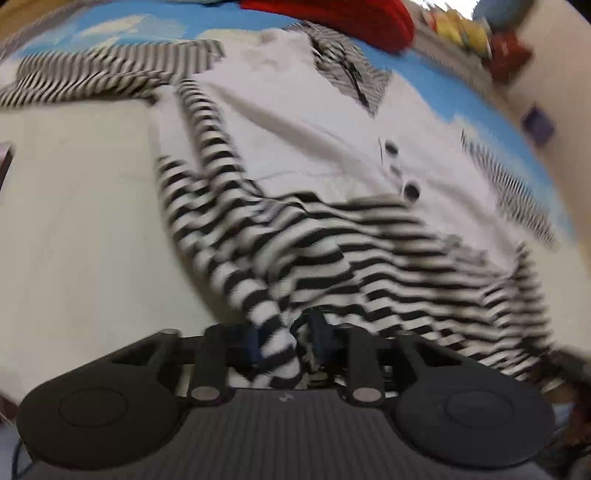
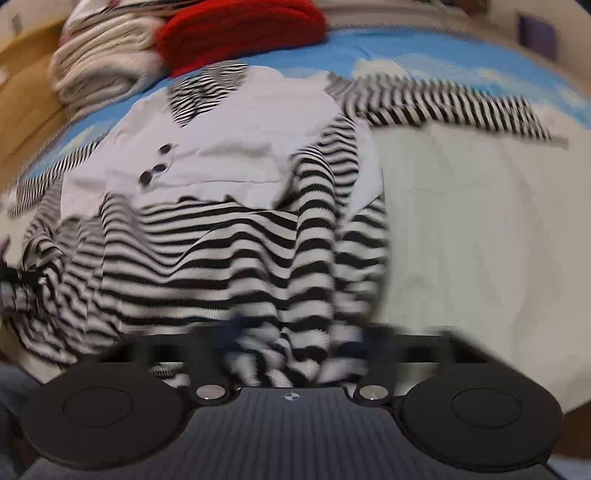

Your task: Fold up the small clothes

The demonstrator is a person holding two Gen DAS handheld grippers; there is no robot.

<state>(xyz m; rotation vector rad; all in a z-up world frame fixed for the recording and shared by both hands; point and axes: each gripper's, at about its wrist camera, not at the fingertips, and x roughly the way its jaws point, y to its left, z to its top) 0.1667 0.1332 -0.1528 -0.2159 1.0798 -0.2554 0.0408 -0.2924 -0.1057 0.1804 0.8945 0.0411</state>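
Cream cloth surface (image 1: 74, 221) with a blue cloud-print sheet (image 1: 122, 18) past it, looks like a bed; both views motion-blurred. The small striped top (image 1: 314, 155), white front panel with dark buttons (image 1: 410, 190) and black-and-white striped sleeves and hem, lies spread flat ahead of both tools.

My left tool (image 1: 284, 343) has its jaws pinched on striped fabric, the near hem or sleeve end, bunched right between the blue pads. My right tool (image 2: 295, 343) is likewise clamped on a wad of striped cloth at the near edge; blur hides the exact pad contact, but fabric fills the gap.

Progress, my read: early. Garment laid out, both near corners grabbed, no fold made yet. One sleeve (image 2: 443, 107) stretches out far beyond the right tool, unfolded. Left to do: carry the near edge over toward the collar, tuck sleeves, stack.

View differences: the right wrist shows a folded whitish pile (image 2: 103, 55) beside a red knit item (image 2: 240, 29) far ahead-left, likely the done stack. The left wrist shows the red item only, plus colourful blurred objects (image 1: 465, 29) far ahead-right.
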